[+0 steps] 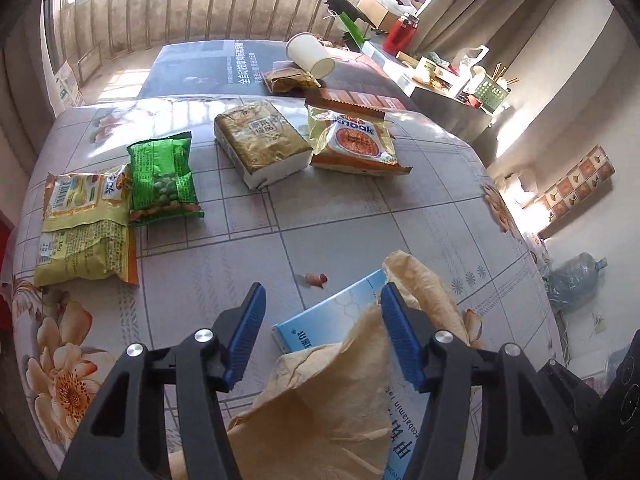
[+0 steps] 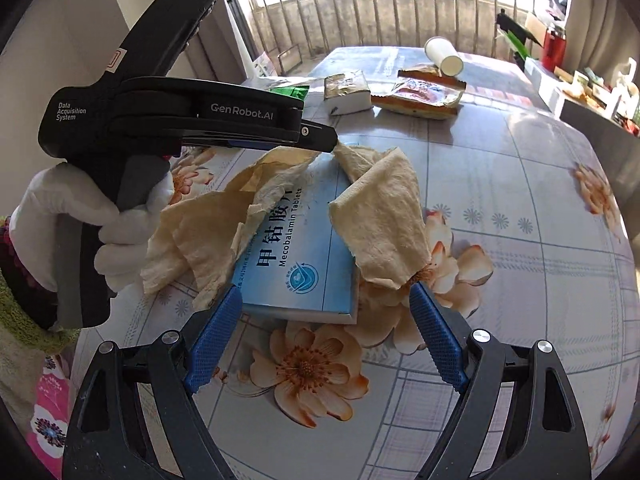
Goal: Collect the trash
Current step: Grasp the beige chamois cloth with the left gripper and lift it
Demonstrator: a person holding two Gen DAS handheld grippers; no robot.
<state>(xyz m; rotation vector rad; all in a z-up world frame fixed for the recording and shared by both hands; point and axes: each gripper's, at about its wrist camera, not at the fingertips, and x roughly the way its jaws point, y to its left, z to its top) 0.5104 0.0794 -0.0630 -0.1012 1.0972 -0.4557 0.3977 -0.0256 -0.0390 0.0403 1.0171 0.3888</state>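
We see crumpled beige tissue (image 2: 224,216) draped over blue Mecobalamin tablet box (image 2: 308,256), bench (image 2: 520,280) near edge. Left tongs (image 1: 322,312) half spread, tissue between pads, none pinched yet. Right tongs (image 2: 324,312) spread wide, empty, box at twelve o'clock. We judge tissue light, limp, tear-prone: pinch bunched fold; box stiff, light: clamp across narrow sides.

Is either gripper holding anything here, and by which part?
Nothing is held. The left gripper straddles the tissue's raised fold, pads not yet pressing. The right gripper is open.
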